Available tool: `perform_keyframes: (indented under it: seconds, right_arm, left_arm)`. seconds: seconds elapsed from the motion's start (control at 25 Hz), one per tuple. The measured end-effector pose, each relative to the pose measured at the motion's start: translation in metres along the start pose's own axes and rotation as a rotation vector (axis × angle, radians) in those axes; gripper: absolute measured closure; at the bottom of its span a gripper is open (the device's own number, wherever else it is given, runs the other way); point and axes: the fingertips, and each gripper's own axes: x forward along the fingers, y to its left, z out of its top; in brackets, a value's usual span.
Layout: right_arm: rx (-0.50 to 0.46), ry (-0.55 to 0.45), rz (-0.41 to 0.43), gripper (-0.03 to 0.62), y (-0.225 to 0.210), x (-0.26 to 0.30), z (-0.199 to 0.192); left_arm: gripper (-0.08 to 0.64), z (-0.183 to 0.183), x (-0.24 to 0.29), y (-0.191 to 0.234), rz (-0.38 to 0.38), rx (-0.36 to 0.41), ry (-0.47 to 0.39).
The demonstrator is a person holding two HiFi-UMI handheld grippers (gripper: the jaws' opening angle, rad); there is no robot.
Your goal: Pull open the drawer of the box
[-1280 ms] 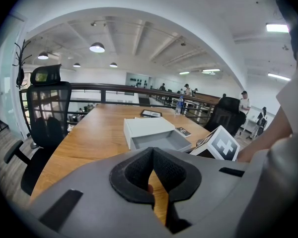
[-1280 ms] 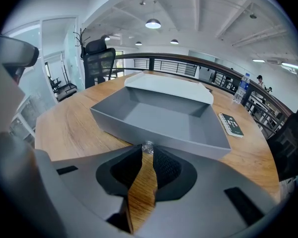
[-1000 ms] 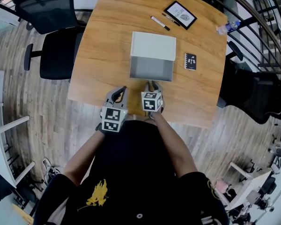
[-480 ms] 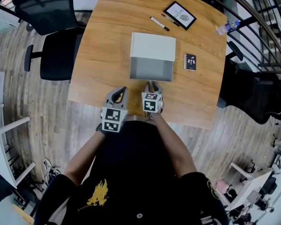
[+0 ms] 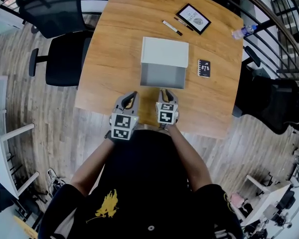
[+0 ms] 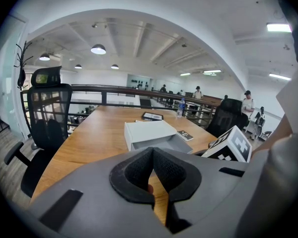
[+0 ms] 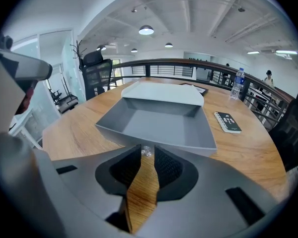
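White box mid worktop. Grey drawer stands pulled out toward person. Right tool at drawer's front wall, pads narrowly apart, bare wood showing through gap. Small clear pull sits between tips, seemingly not pinched, though too small to be sure. Left tool just beside right one, over worktop's near edge, pads closed together. Black notebook right of box, apart from it. Black-framed tablet and white marker beyond box. Bottle at far right edge.
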Motion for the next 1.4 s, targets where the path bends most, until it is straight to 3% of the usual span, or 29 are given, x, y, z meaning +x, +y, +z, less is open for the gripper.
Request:
perform_keyframes:
  seconds: [0.32, 0.52, 0.72, 1.0, 1.2, 1.4]
  right_arm:
    - [-0.026, -0.138, 0.122, 0.594, -0.001, -0.066, 0.052]
    - [-0.062, -0.269, 0.088, 0.594, -0.024, -0.113, 0.097]
    - [-0.05, -0.369, 0.054, 0.594, -0.043, -0.151, 0.147]
    - [-0.046, -0.478, 0.039, 0.594, -0.061, -0.191, 0.206]
    - [-0.04, -0.525, 0.043, 0.594, -0.061, -0.202, 0.227]
    - [-0.066, -0.544, 0.034, 0.594, -0.06, -0.206, 0.239]
  left_arm:
    - [0.551, 0.032, -0.003, 0.014, 0.043, 0.003, -0.05]
    - [0.551, 0.062, -0.008, 0.025, 0.061, 0.041, -0.089]
    - [0.551, 0.098, -0.014, 0.034, 0.072, 0.001, -0.174]
    - [0.551, 0.153, -0.021, 0.028, 0.052, 0.048, -0.276]
    - [0.551, 0.174, -0.027, 0.025, 0.033, 0.056, -0.322]
    - [0.551, 0.178, -0.026, 0.022, 0.022, 0.082, -0.313]
